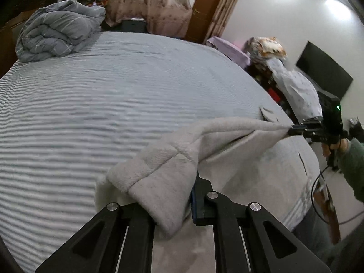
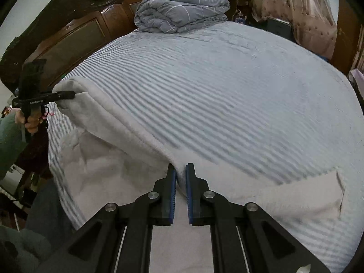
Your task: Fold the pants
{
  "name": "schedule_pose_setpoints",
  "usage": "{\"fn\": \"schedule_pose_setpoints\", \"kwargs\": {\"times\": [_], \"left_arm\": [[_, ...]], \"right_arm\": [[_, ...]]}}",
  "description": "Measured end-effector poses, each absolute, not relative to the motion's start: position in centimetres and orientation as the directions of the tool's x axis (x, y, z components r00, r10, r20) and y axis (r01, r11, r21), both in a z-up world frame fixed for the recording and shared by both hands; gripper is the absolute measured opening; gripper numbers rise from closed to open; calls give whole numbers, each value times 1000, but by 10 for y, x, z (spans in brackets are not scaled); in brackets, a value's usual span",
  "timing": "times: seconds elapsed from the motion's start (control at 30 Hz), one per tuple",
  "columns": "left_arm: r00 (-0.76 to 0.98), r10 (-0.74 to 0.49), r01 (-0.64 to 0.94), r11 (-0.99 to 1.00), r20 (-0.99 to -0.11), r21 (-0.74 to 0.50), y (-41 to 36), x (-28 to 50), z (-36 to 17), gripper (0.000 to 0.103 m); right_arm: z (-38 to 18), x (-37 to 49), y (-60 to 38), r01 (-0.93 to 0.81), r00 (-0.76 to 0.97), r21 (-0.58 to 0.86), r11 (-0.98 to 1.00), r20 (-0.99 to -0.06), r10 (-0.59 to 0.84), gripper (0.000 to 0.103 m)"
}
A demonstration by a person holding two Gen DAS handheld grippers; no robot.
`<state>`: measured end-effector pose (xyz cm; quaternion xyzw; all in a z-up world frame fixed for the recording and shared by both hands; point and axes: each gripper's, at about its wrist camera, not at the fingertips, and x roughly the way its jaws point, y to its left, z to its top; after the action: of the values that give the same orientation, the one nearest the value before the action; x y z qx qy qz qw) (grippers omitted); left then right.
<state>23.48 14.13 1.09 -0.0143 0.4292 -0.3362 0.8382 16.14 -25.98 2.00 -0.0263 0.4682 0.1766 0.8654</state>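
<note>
On the striped bed (image 2: 227,95), pale pants (image 2: 118,136) pinched in left tool (image 2: 68,95) and right tool (image 2: 180,182).

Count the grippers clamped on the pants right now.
2. The left gripper pinches the folded hem end of the grey fleece pants, lifted off the striped bed. The right gripper grips the opposite end. Both jaws are shut on fabric.

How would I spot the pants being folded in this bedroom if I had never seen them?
Start at the big bed with the blue-and-white striped sheet. At its near edge lie the pants: pale grey and fleecy, one edge lifted between the left gripper and right gripper. The folded quilt by the headboard is darker grey-blue with thin white lines.
</note>
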Motion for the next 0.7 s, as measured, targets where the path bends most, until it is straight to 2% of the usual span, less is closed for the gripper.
{"fn": "schedule_pose_setpoints", "kwargs": {"times": [0.23, 0.4, 0.53, 0.57, 0.67, 0.7], "left_arm": [[332, -529, 541, 785, -781, -302, 127, 152, -19, 14], [228, -446, 507, 813, -865, -286, 117, 105, -61, 23], [173, -444, 470, 822, -879, -322, 112, 90, -66, 30], [164, -451, 462, 821, -877, -336, 114, 88, -65, 35], [142, -460, 414, 832, -877, -369, 124, 81, -61, 82], [152, -458, 407, 836, -876, -367, 129, 77, -60, 85]], "right_arm": [[-23, 101, -260, -298, 447, 167, 940, -845, 292, 7], [-58, 77, -256, -270, 408, 184, 945, -867, 285, 8], [-79, 71, -249, -260, 391, 156, 953, -885, 251, 8], [-82, 71, -249, -251, 388, 161, 954, -886, 252, 9], [-84, 73, -251, -236, 394, 185, 954, -879, 268, 9], [-84, 72, -254, -234, 395, 194, 953, -877, 275, 9]]}}
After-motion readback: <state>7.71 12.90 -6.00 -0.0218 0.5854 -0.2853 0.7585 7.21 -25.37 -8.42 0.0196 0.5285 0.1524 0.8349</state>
